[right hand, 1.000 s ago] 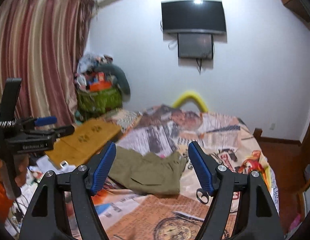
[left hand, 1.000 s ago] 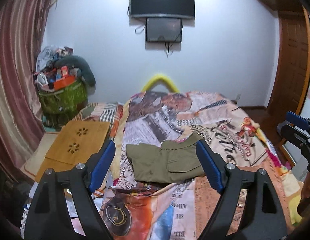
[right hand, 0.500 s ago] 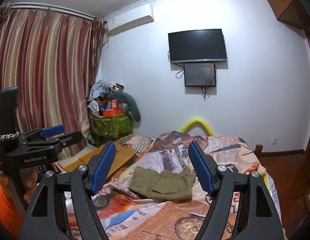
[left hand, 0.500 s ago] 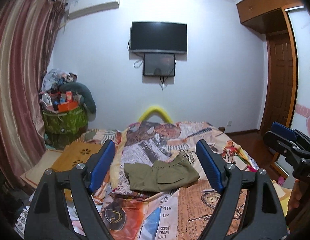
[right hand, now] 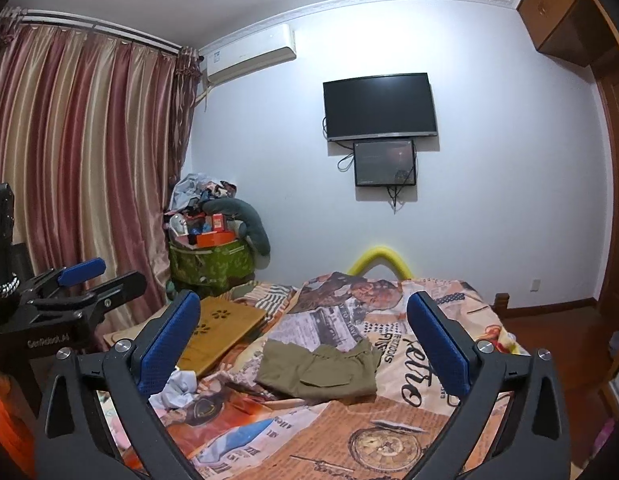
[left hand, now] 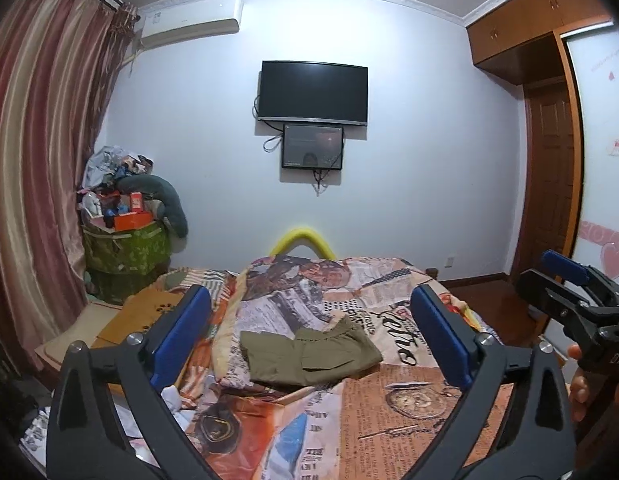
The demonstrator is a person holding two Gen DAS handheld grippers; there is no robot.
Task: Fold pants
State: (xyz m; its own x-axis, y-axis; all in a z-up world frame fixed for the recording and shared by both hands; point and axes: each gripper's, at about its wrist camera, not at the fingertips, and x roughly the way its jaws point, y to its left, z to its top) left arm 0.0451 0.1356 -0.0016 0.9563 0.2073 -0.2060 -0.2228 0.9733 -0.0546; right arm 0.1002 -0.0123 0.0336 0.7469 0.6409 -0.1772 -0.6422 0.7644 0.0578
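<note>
The pants (left hand: 313, 354) lie on the bed (left hand: 421, 404) as a compact olive bundle, roughly folded, with the waistband end lifted and rumpled at the far right corner. They rest on a printed bedspread, near the middle of the mattress and clear of both tools.

The left gripper (left hand: 309, 340) hangs well back from the bundle with its fingers (left hand: 181, 336) spread wide and opening; nothing sits between them. The right gripper (right hand: 305, 344) stands the same way: fingers (right hand: 437, 350) far apart and opening, empty, and short of the cloth.

Risks from this state:

1. Unfinished fold. The raised waistband edge probably springs the top layer open if it is left unpressed, so the bundle may loosen.
2. Snagging the bedspread. A low re-approach can pinch the cover together with the pants, dragging both and undoing the fold.
3. One-sided pull. Gripping a single corner of the stack likely peels off only the top layer and skews the edges.
4. Clutter at the left edge. A wooden lap tray (right hand: 221, 330) and crumpled white cloth (right hand: 177, 390) lie beside the bed; a wide swing of the left tool may strike or catch them.
5. Tool collision. The two grippers are held near each other, so a crossing move can knock them together
</note>
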